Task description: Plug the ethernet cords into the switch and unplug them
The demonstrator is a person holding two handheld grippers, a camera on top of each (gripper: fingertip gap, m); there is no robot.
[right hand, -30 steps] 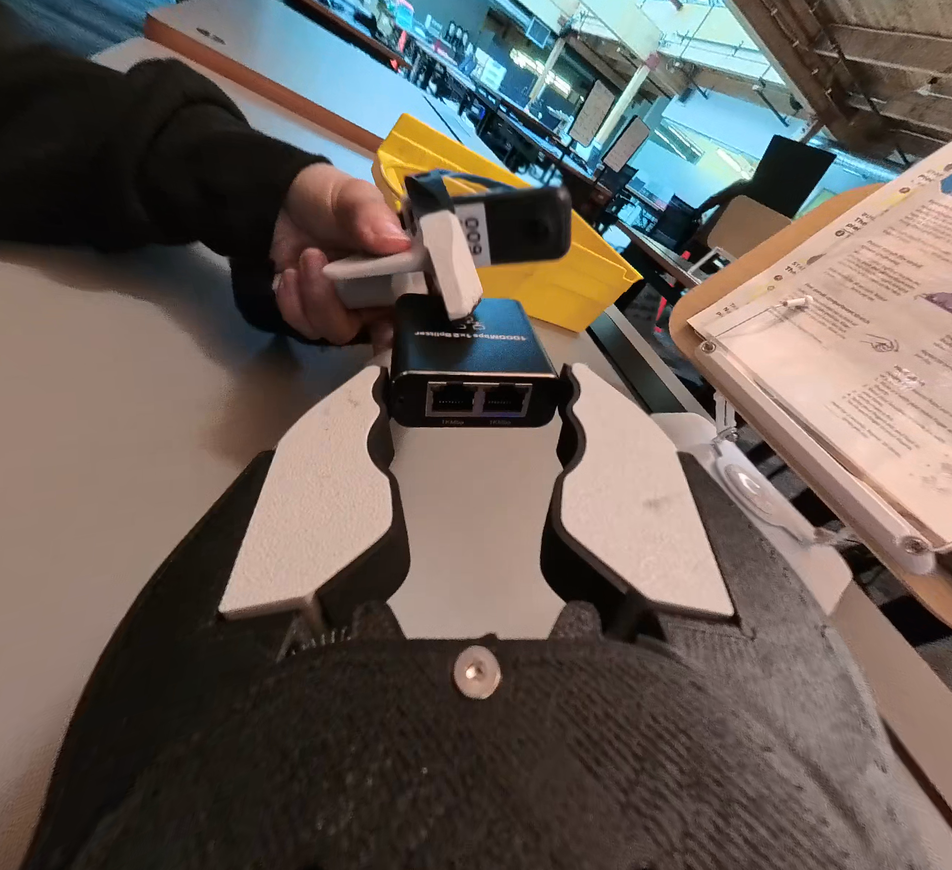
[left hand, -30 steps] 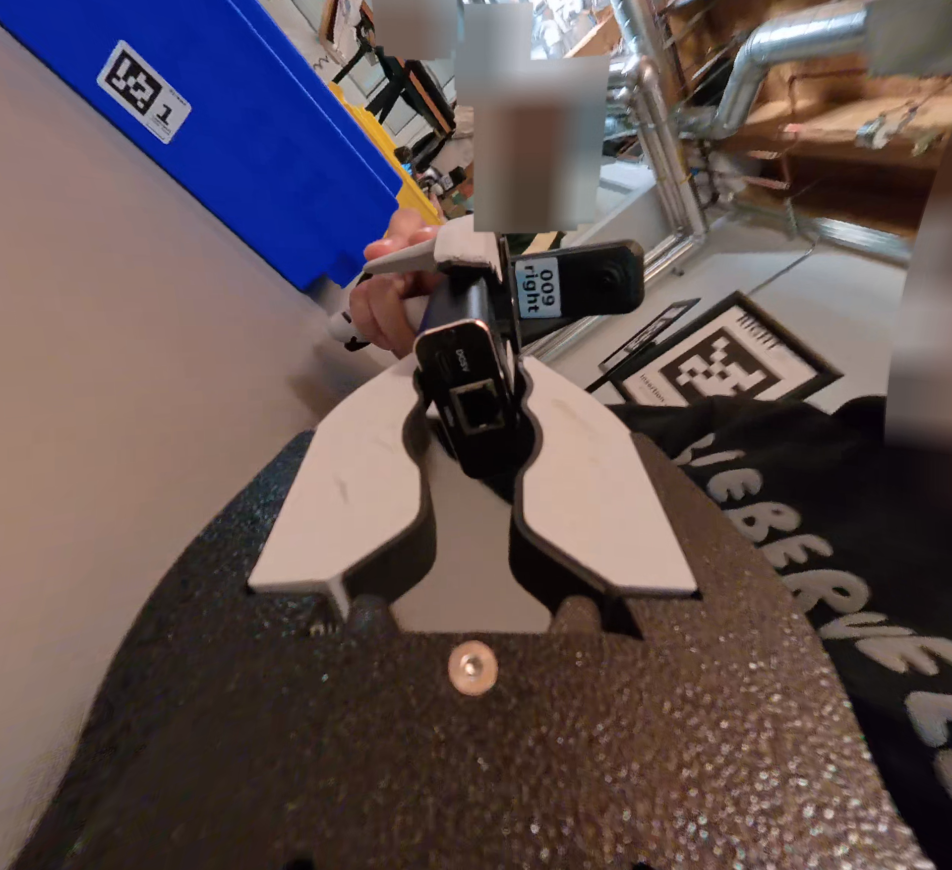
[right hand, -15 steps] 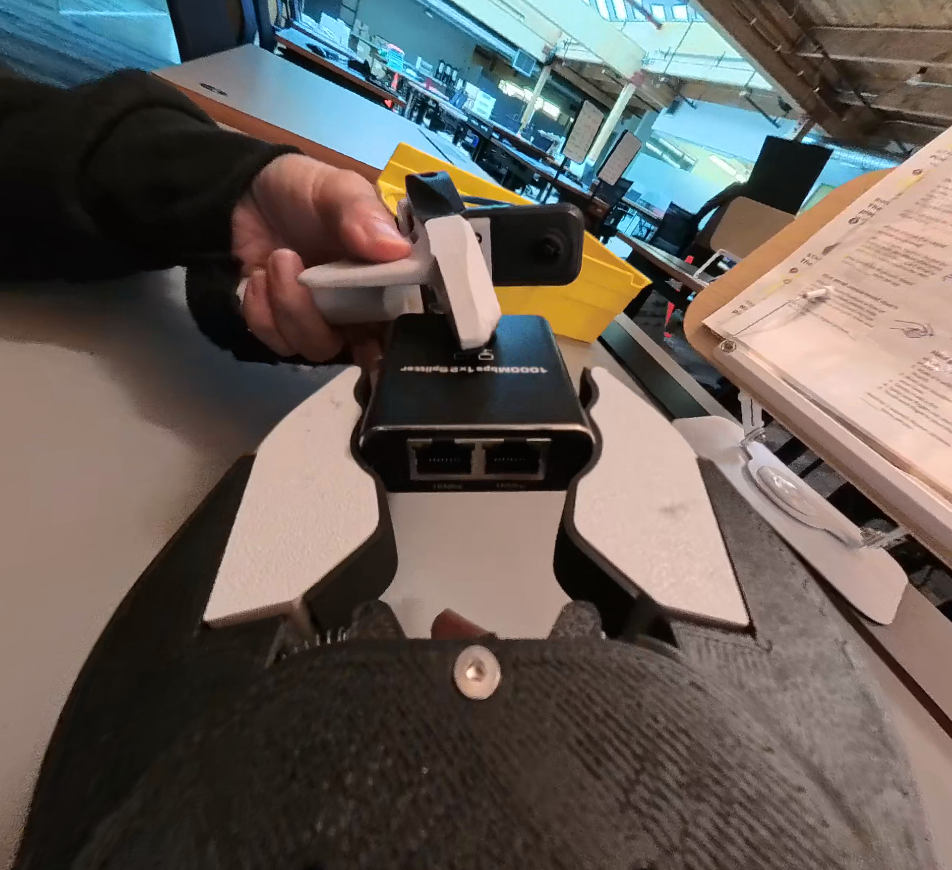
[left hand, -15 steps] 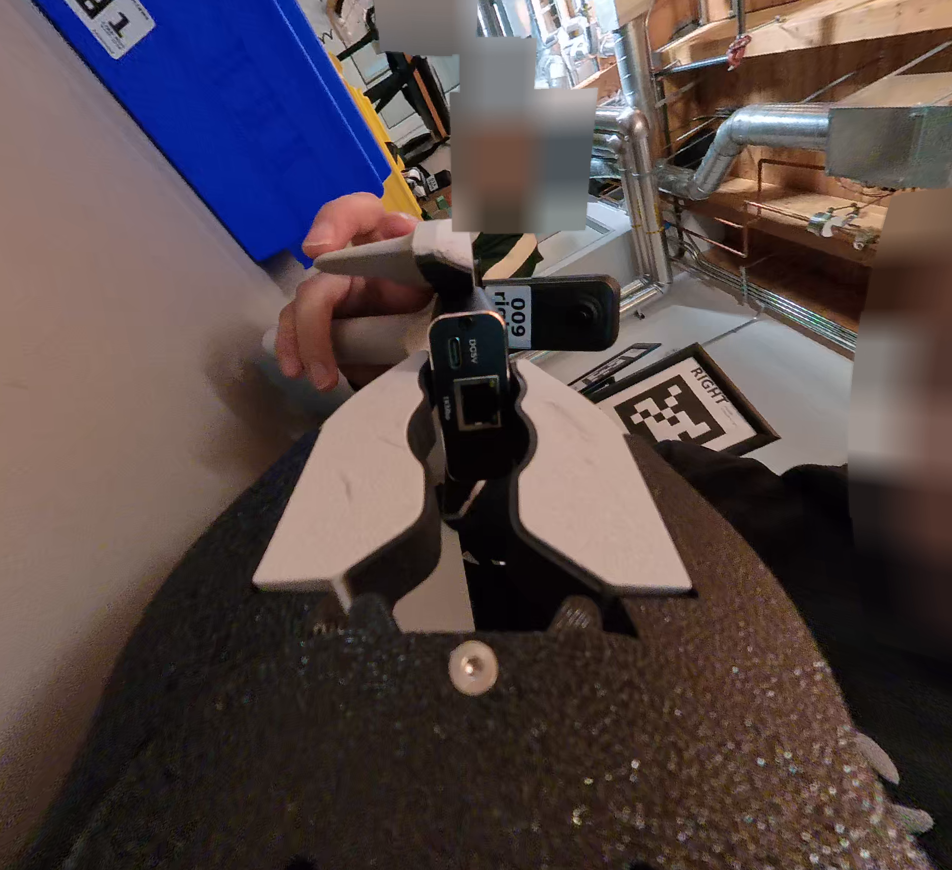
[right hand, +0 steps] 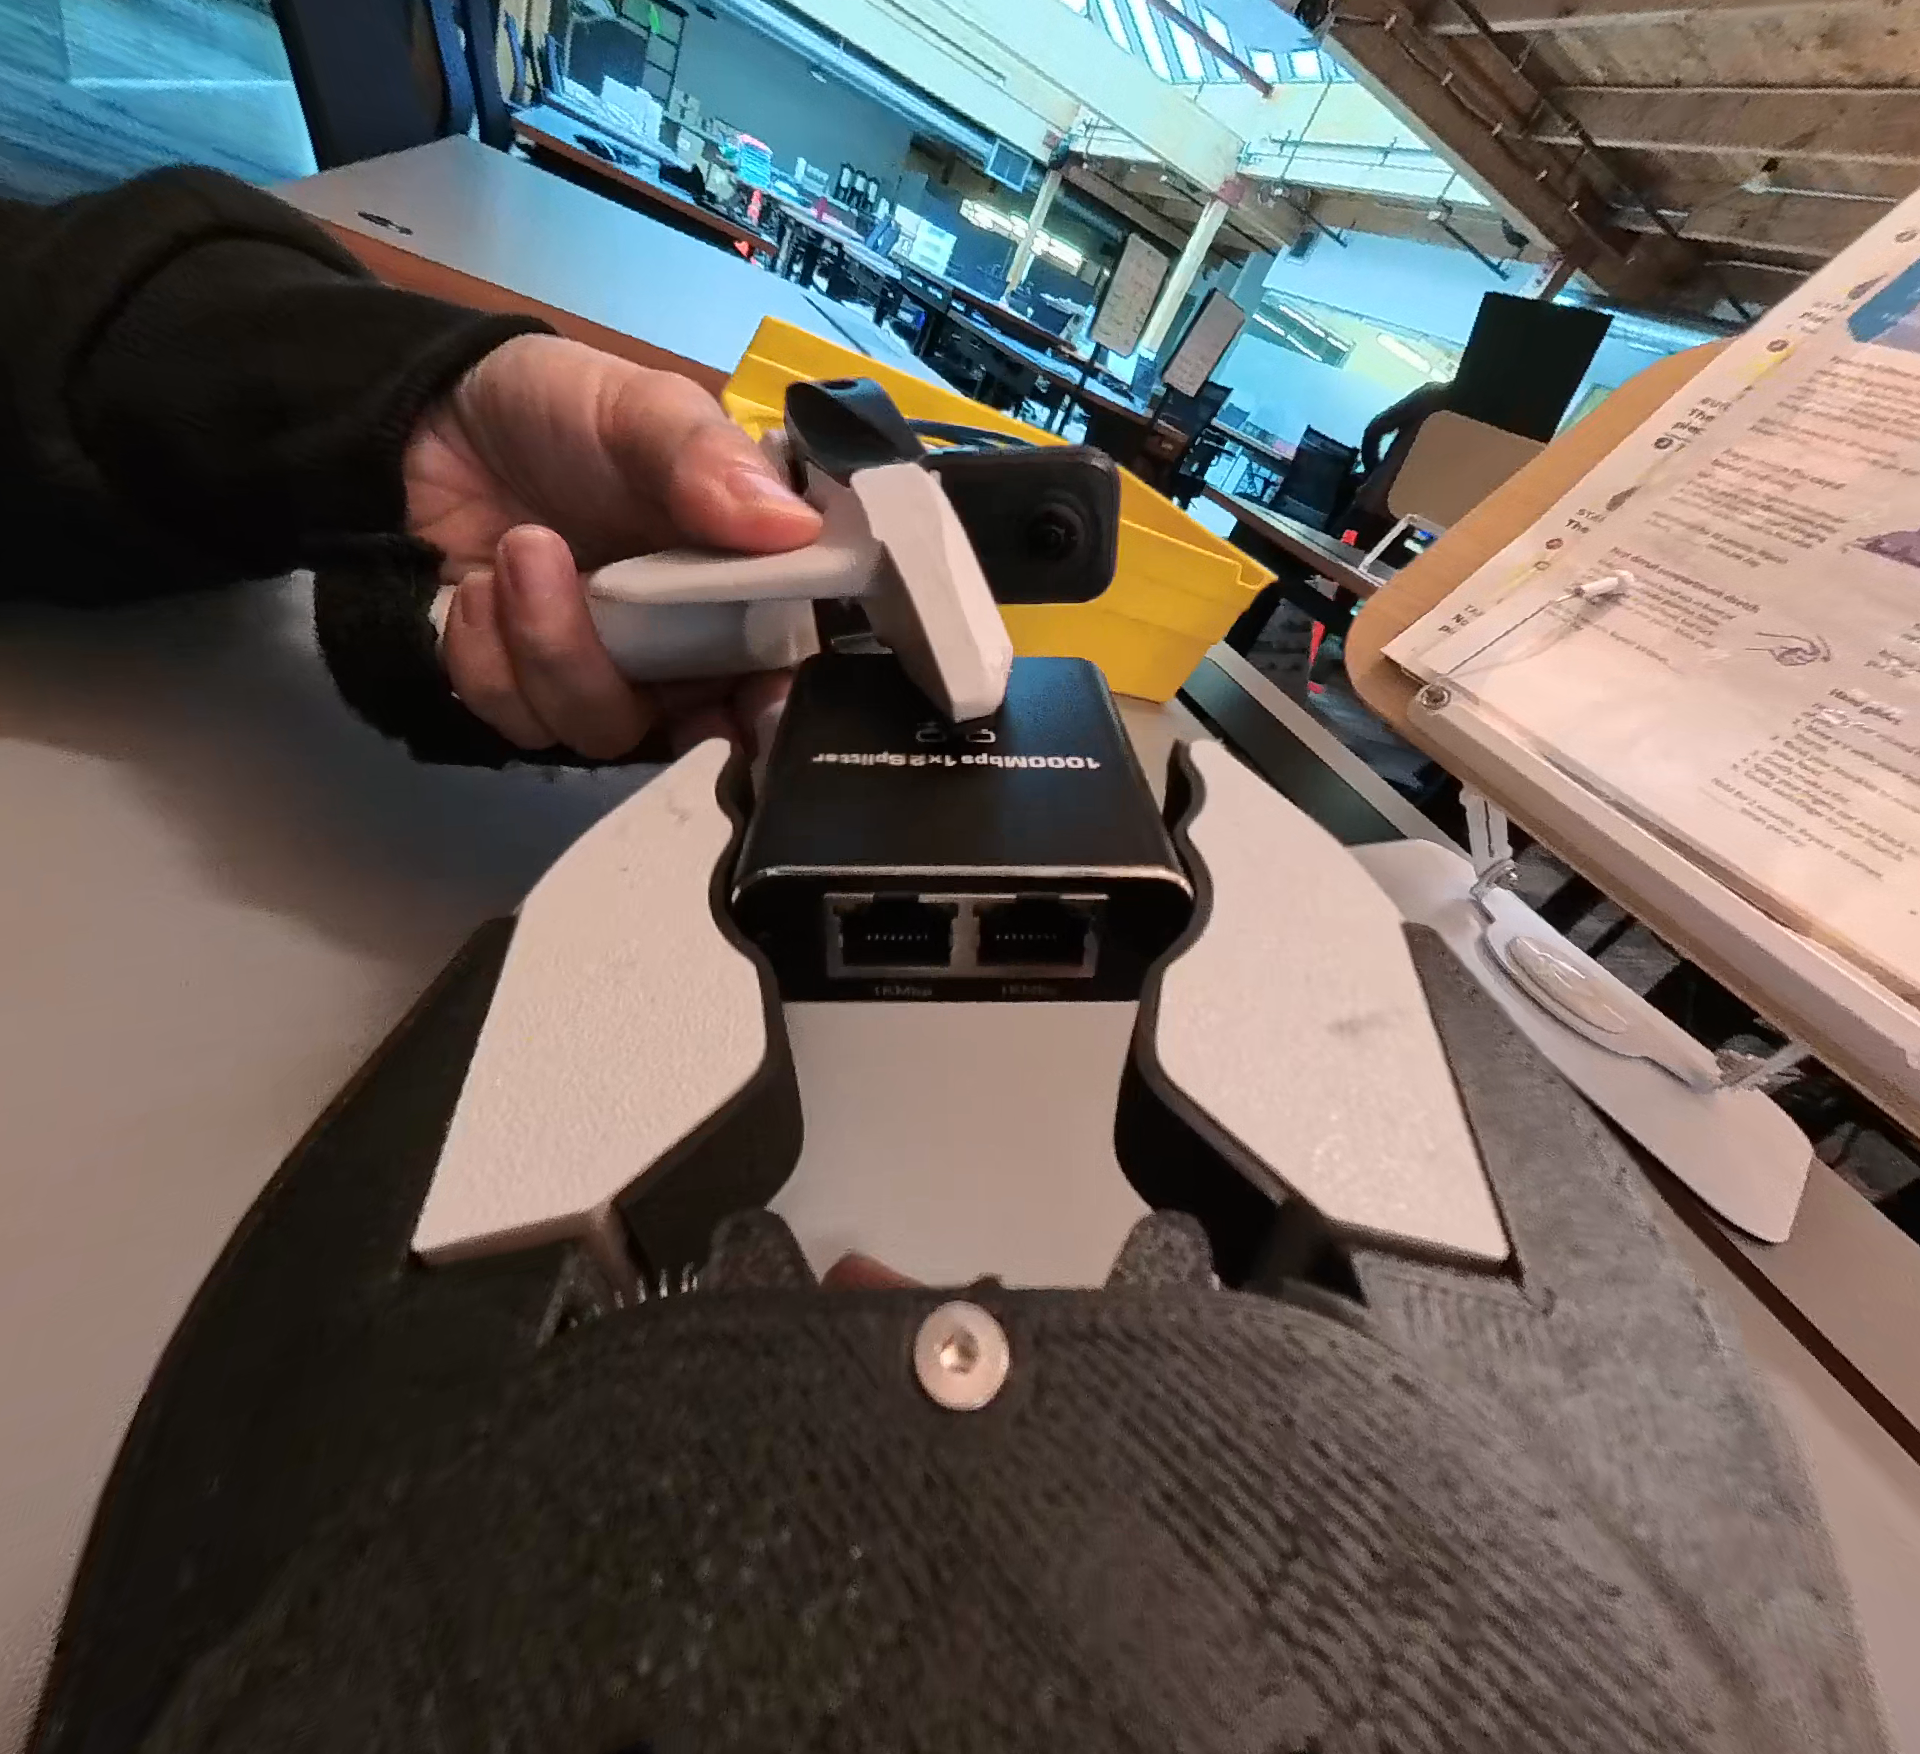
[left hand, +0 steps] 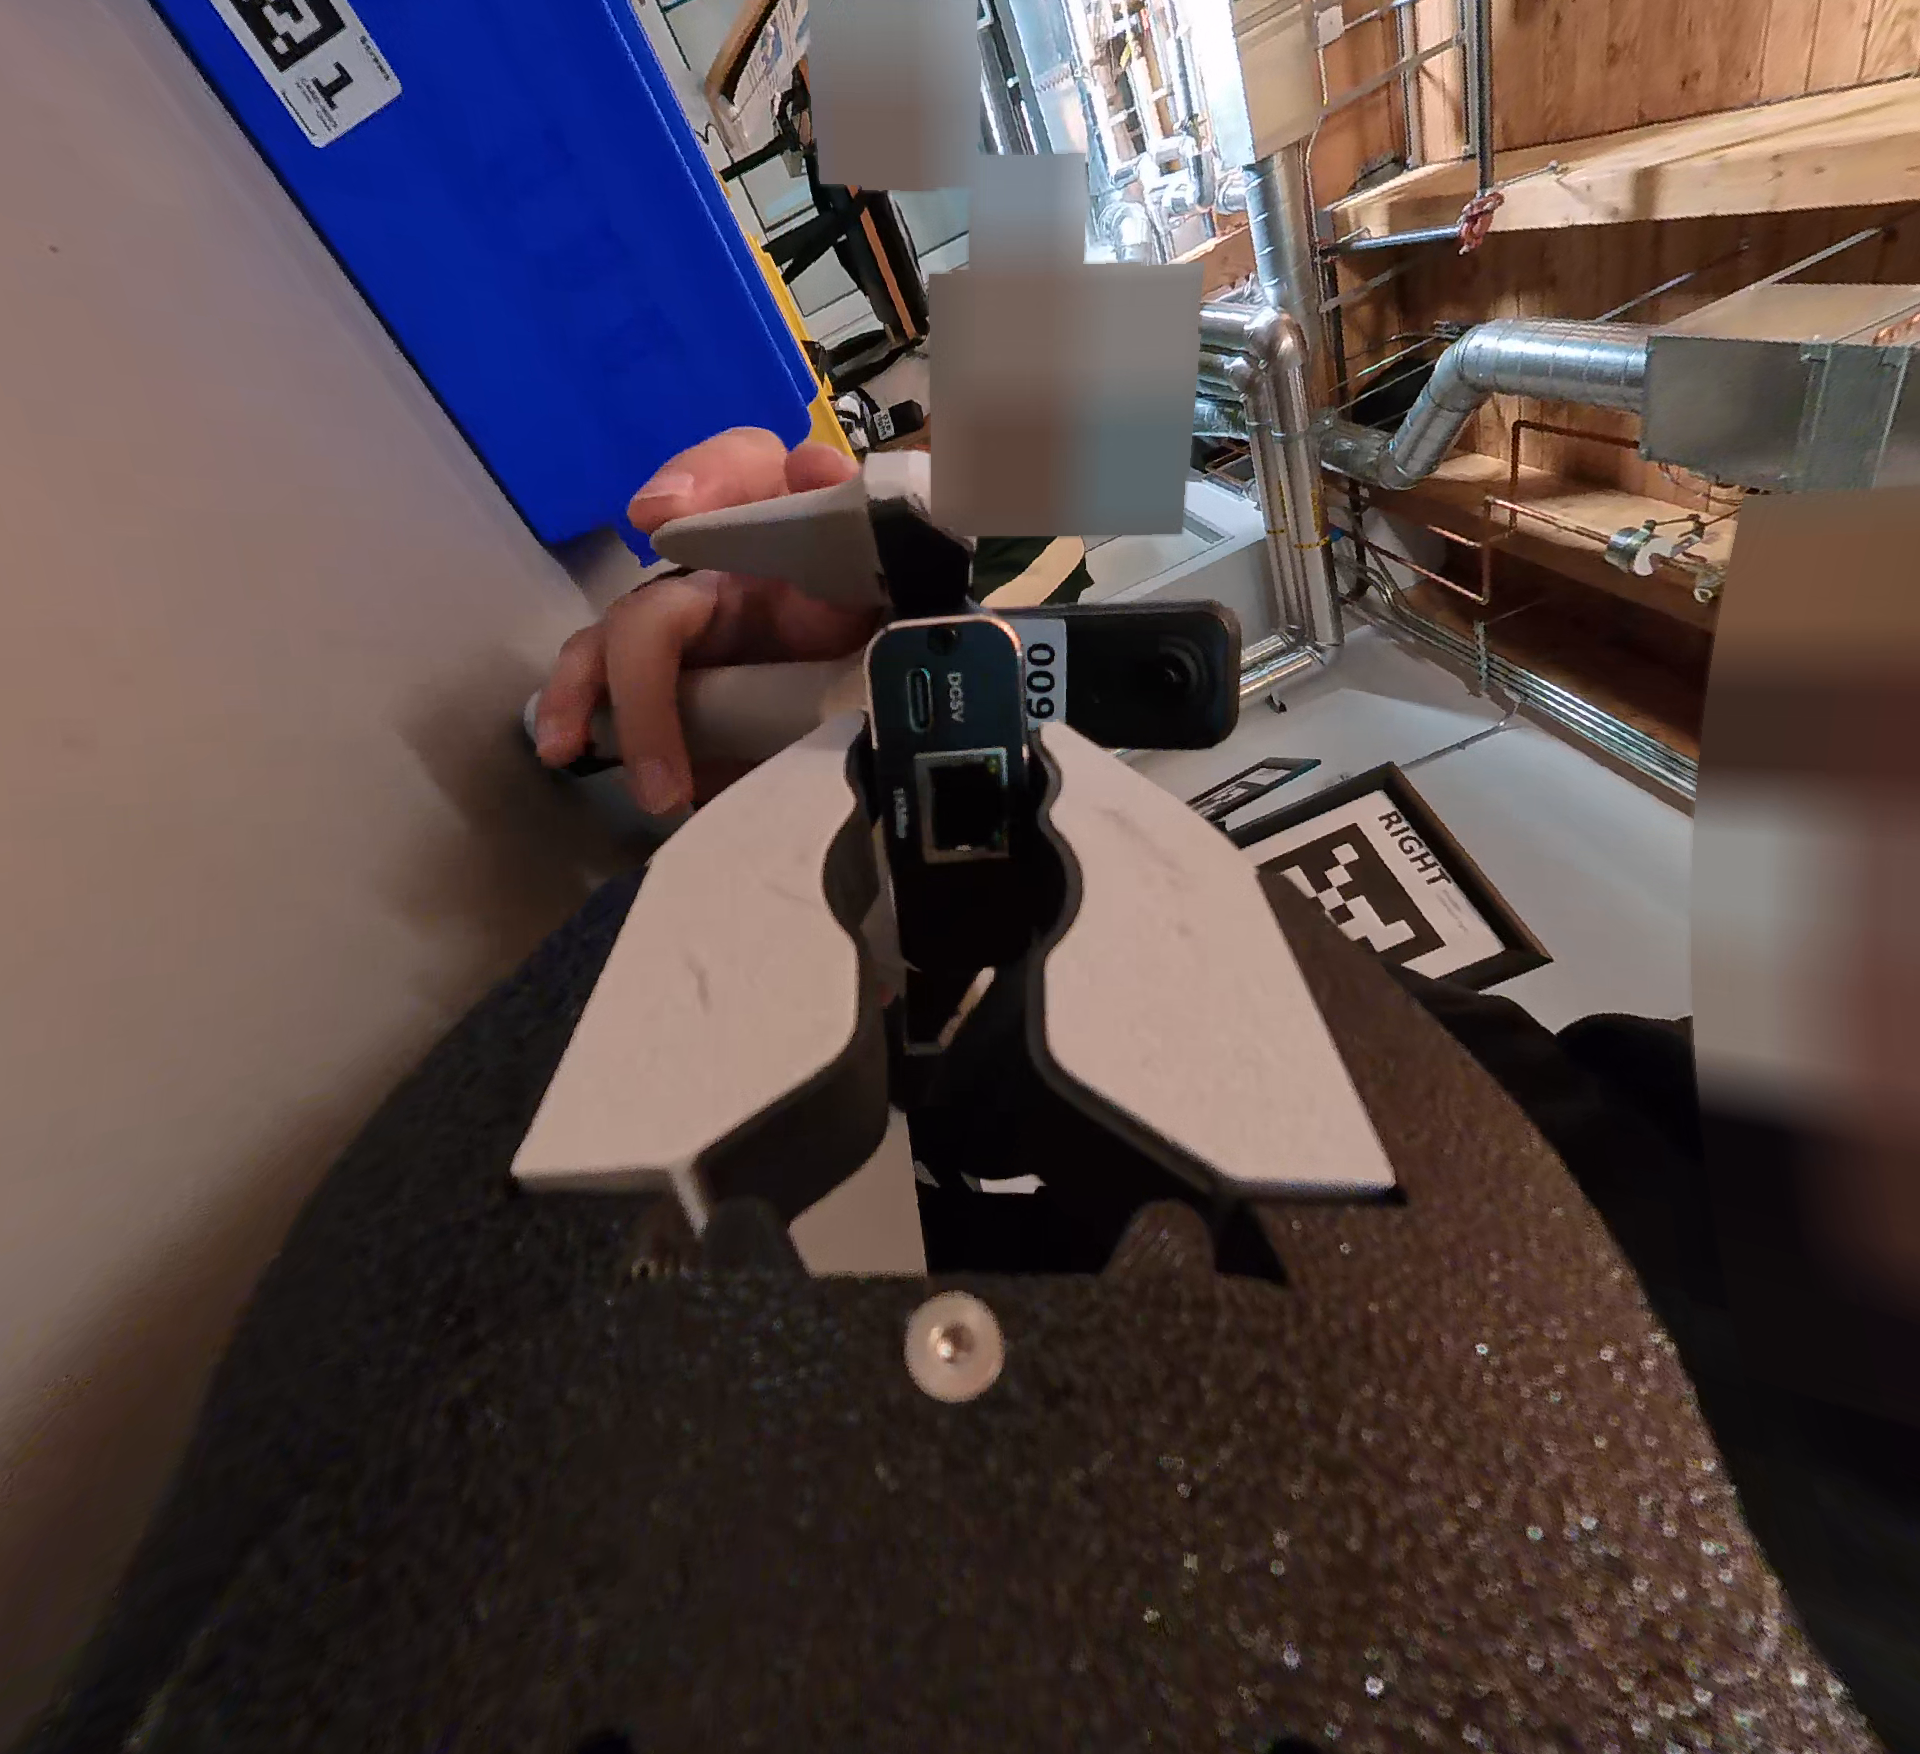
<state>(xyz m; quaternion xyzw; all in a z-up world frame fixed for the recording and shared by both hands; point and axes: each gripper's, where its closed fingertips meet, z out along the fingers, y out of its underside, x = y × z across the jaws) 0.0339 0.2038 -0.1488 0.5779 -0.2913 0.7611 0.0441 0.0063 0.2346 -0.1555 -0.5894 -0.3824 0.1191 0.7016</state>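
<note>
- The small black rectangular metal switch [right hand: 961, 831] sits between the two grey fingers of the right gripper [right hand: 961, 863], its twin-port face [right hand: 961, 933] turned toward that camera; both ports are vacant.
- The right gripper's fingers press against the switch's two side walls — clenched on it, as far as the right wrist view shows.
- In that same view the left gripper [right hand: 951, 665] comes in from 10 o'clock, one pale finger [right hand: 935, 582] lying across the top of the switch's far end; a hand [right hand: 582, 541] in a black sleeve holds its handle.
- In the left wrist view the switch [left hand: 951, 811] stands on edge between the left gripper's [left hand: 951, 883] fingers, showing its single-port end and a small oval socket above that port.
- Those fingers close on the switch's broad flat faces — the left gripper is grasping it too.
- The right gripper [left hand: 831, 551] appears beyond the switch at 12 o'clock in the left wrist view, held by a bare hand [left hand: 665, 665].
- The switch is held above the pale grey tabletop [right hand: 208, 873]; whether it touches the surface cannot be told.
- A yellow plastic bin [right hand: 1143, 582] stands behind the switch at 1 o'clock in the right wrist view, and a tilted wooden board with clipped printed sheets [right hand: 1662, 717] rises at 3 o'clock.
- A blue plastic crate [left hand: 468, 198] bearing a square coded sticker fills 11 o'clock in the left wrist view.
</note>
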